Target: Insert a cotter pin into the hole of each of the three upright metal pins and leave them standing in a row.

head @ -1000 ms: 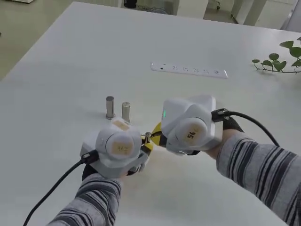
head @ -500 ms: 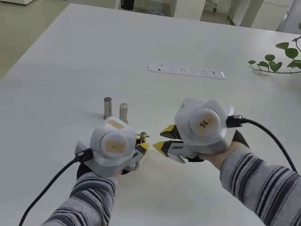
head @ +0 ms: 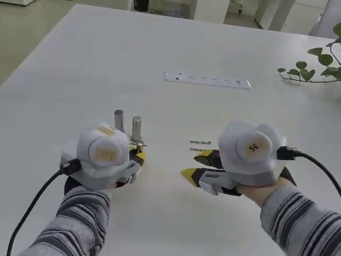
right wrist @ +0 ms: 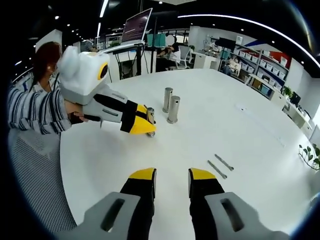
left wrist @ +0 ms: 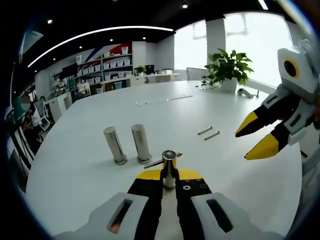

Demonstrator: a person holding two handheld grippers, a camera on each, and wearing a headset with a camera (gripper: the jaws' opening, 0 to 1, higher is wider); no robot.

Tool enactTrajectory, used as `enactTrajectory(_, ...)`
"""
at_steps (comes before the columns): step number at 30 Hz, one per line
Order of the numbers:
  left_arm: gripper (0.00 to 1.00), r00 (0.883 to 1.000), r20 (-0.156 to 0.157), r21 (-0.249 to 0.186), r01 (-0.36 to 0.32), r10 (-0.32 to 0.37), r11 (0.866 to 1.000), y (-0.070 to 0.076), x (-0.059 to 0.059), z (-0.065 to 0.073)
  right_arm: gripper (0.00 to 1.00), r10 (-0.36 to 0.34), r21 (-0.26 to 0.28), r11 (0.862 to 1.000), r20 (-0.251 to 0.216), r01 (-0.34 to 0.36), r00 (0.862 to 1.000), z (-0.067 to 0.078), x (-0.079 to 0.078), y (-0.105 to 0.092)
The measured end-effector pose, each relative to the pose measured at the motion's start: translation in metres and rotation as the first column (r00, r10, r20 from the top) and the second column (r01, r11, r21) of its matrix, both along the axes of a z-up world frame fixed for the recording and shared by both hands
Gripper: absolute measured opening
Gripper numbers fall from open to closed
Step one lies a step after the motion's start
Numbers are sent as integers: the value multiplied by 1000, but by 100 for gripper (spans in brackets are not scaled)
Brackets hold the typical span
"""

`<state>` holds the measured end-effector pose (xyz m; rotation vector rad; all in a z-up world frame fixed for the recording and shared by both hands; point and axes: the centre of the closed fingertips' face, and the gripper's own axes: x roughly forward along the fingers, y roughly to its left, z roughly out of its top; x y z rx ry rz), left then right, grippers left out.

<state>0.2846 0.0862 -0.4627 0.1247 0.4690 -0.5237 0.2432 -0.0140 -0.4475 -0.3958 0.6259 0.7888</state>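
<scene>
Metal pin upright, long axis vertical, clamped in left tongs; one cotter pin crosswise through its head. Right tongs parted, empty. Two bare pins stand just beyond; two loose cotter pins lie flat on table.

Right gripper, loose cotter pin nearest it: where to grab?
Probably mid-shaft, from straight above, jaws across its length: the cotter pin lies flat on the table, thin, with a second cotter pin close alongside, so a sideways approach risks nudging both.
</scene>
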Motion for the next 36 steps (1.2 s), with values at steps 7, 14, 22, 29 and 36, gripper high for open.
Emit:
enactTrajectory(7, 5, 1000, -2, 3, -14, 14, 1000, 8, 2, -1, 30, -35, 46, 998, -14, 36, 999, 0, -3, -1)
enactTrajectory(14, 5, 1000, -14, 1, -12, 12, 1000, 8, 1, -4, 31, -60, 105, 992, -31, 62, 998, 2, -5, -1)
enactTrajectory(22, 5, 1000, -20, -17, -15, 14, 1000, 7, 1, -5, 32, -77, 122, 989, -38, 81, 996, 2, -6, -2)
enactTrajectory(29, 6, 999, -36, -35, -29, 28, 999, 7, 1, -5, 32, -72, 108, 991, -49, 77, 996, -1, -8, -3)
enactTrajectory(36, 6, 998, -51, -47, -37, 34, 998, 7, 1, -7, 34, -71, 111, 991, -54, 76, 996, -2, -11, -2)
